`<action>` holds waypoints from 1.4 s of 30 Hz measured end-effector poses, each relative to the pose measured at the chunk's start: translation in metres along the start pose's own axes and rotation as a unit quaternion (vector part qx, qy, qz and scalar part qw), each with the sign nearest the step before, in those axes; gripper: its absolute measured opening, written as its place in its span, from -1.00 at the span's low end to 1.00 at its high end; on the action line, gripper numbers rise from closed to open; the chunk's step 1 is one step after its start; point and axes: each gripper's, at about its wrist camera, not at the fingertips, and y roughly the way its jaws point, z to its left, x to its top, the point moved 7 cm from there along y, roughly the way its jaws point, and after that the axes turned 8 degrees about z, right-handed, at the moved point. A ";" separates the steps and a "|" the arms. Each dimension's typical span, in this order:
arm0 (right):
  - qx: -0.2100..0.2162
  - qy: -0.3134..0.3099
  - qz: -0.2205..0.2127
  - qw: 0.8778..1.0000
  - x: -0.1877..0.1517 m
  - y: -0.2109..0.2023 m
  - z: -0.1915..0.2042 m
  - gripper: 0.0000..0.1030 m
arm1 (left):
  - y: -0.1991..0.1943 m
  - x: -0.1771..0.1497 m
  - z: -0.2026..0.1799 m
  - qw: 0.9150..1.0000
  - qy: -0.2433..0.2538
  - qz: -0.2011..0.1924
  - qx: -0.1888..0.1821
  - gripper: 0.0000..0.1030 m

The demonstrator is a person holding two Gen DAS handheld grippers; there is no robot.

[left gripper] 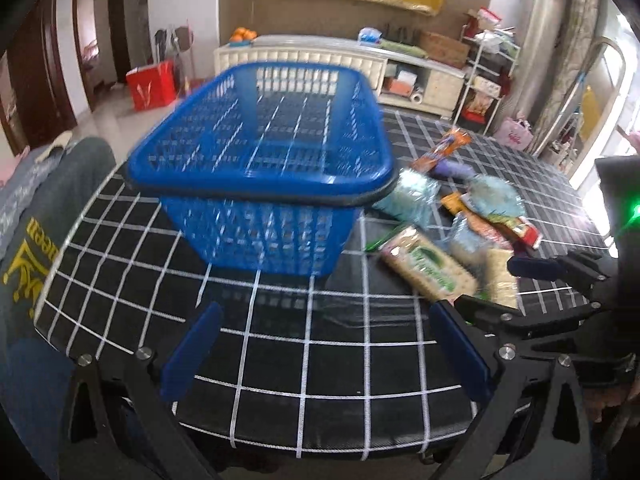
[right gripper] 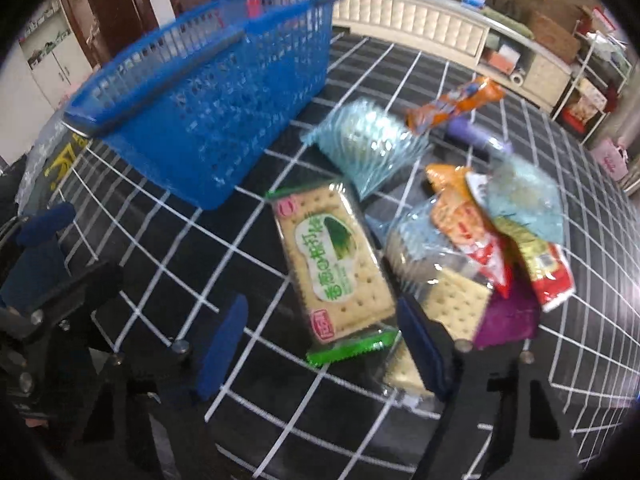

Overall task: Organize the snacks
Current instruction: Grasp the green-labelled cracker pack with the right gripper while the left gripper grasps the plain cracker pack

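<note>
**Me:** Right hand-held gripper (right gripper: 320, 340) has its jaws apart with nothing pressed between them; the near, green-sealed end of the cracker packet (right gripper: 336, 264) lies between the blue fingers (right gripper: 222, 344). My left hand-held gripper (left gripper: 324, 352) is open too, over bare worktop (left gripper: 280, 360) in front of the blue basket (left gripper: 260, 184).

**Helper:** How will that packet handle?

**Me:** Light, I'd guess, and flat, stiff and brittle in slick film. I'd pinch across its long edges, gently, not the crinkly seal.

**Helper:** And beyond it?

**Me:** Just right of the packet sits a loose heap of snack bags (right gripper: 500, 232), soft and slippery by the look. Behind it is a pale blue pleated wrapper (right gripper: 368, 144), then an orange pack (right gripper: 452, 104) farthest back. The basket stands left of the packet, empty as far as I see.
</note>
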 end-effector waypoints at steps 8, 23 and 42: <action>-0.006 -0.011 0.022 1.000 0.008 0.028 -0.013 0.54 | 0.034 -0.002 0.004 1.000 -0.012 0.028 0.004 0.99; -0.016 -0.052 0.024 0.998 0.038 0.050 -0.007 0.21 | 0.055 0.001 0.021 0.998 -0.036 0.043 0.003 0.99; -0.002 0.108 -0.110 0.988 -0.023 -0.067 -0.065 0.18 | -0.011 0.004 -0.028 1.000 0.013 -0.008 -0.014 0.99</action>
